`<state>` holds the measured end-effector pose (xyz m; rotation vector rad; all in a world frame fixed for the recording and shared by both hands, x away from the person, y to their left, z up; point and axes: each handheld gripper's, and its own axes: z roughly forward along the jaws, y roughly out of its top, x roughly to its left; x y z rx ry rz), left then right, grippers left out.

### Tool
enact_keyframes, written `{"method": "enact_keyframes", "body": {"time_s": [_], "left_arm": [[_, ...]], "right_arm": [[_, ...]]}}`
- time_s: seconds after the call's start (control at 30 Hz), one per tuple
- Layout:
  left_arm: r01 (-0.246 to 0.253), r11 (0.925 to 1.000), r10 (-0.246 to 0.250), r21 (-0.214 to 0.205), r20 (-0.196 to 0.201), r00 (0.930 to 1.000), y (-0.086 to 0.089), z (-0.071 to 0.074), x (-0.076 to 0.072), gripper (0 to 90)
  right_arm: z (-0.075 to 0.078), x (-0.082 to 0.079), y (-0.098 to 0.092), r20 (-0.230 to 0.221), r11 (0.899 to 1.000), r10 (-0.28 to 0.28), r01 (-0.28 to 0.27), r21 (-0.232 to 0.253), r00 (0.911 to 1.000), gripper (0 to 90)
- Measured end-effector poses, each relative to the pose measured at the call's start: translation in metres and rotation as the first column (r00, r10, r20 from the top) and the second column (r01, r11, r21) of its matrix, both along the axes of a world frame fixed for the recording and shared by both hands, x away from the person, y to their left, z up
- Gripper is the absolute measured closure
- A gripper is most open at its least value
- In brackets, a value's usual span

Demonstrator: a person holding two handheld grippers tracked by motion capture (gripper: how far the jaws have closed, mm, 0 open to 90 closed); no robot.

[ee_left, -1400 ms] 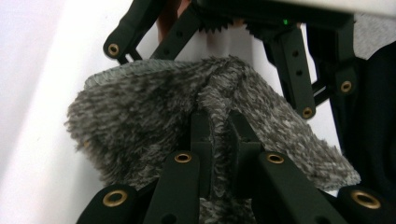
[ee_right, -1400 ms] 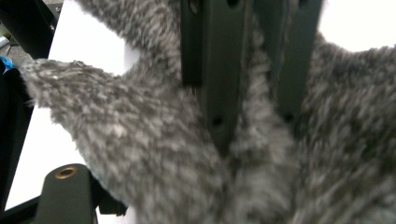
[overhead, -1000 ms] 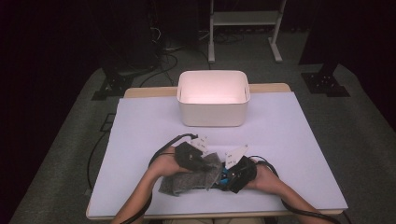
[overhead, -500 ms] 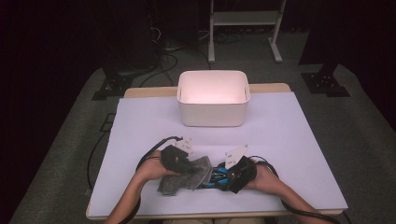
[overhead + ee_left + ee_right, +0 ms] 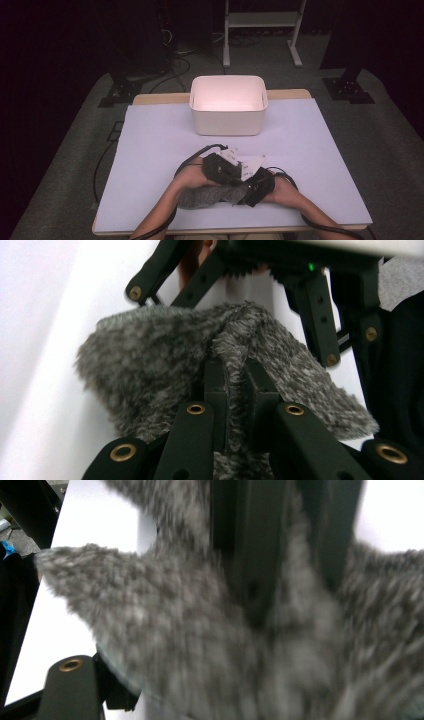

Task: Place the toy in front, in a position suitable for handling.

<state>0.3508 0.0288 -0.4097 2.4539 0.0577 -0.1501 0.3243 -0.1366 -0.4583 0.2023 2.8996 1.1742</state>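
Left gripper view shows our left claw (image 5: 235, 390) clamped on the soft, light fuzzy cloth (image 5: 165, 360); we judge its edges the best hold, and the right claw's (image 5: 257, 187) state we cannot tell.

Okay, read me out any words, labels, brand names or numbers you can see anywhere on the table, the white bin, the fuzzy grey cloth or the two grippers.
There is no readable text.
White bin: plain, no label.
Grey fuzzy cloth: no tag showing.
Left gripper: a small green light behind it, no lettering.
The plates on top of the grippers carry tiny dark dots, too small to read.
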Motion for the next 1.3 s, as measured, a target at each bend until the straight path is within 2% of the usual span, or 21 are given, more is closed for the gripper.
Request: {"method": "enact_keyframes", "body": {"time_s": [0.2, 0.33, 0.43, 0.6, 0.73, 0.87, 0.9, 1.03, 1.17, 1.3], "left_arm": [[0.008, 1.0, -0.008, 0.0, 0.001, 1.0, -0.003, 0.0, 0.001, 82.9], [0.006, 0.9998, -0.006, 0.021, 0.018, 0.9998, 0.005, 0.003, -0.002, 82.9], [-0.014, 0.9993, 0.013, 0.035, 0.038, 0.9992, 0.022, 0.006, -0.005, 82.8], [-0.095, 0.9943, 0.093, 0.048, 0.045, 0.9947, 0.063, 0.006, -0.011, 82.8], [-0.154, 0.9871, 0.153, 0.045, 0.027, 0.9879, 0.095, -0.002, -0.016, 82.8], [-0.193, 0.9811, 0.193, 0.003, -0.003, 0.9811, 0.117, -0.009, -0.023, 82.7], [-0.203, 0.9792, 0.203, -0.006, -0.011, 0.9792, 0.119, -0.011, -0.024, 82.7], [-0.202, 0.979, 0.201, -0.027, -0.024, 0.9792, 0.12, -0.018, -0.025, 82.7], [-0.193, 0.9809, 0.193, -0.018, -0.011, 0.9811, 0.118, -0.017, -0.026, 82.7], [-0.194, 0.9809, 0.194, -0.016, -0.007, 0.981, 0.118, -0.015, -0.026, 82.7]], "right_arm": [[0.0, 0.0, 0.0, -0.001, 1.0, 0.0, 0.0, 0.002, 1.0, 21.1], [0.0, 0.0, -0.001, -0.001, 1.0, 0.002, -0.002, 0.004, 1.0, 21.1], [0.0, 0.0, -0.001, 0.0, 1.0, 0.003, -0.003, 0.003, 1.0, 21.2], [-0.001, 0.001, -0.001, 0.006, 1.0, 0.006, -0.006, 0.005, 1.0, 21.2], [-0.001, 0.001, -0.001, 0.008, 1.0, 0.004, -0.004, 0.005, 1.0, 21.1], [-0.001, 0.001, -0.001, 0.005, 1.0, 0.0, 0.0, 0.006, 1.0, 20.9], [-0.001, 0.001, -0.001, 0.005, 1.0, -0.003, 0.003, 0.009, 1.0, 20.8], [-0.001, 0.003, -0.003, -0.026, 1.0, -0.005, 0.006, 0.029, 0.9997, 20.5], [0.002, 0.006, -0.008, -0.046, 0.999, -0.015, 0.017, 0.038, 0.9988, 18.1], [0.008, 0.005, -0.019, -0.044, 0.999, -0.021, 0.023, 0.042, 0.9988, 17.4]]}}
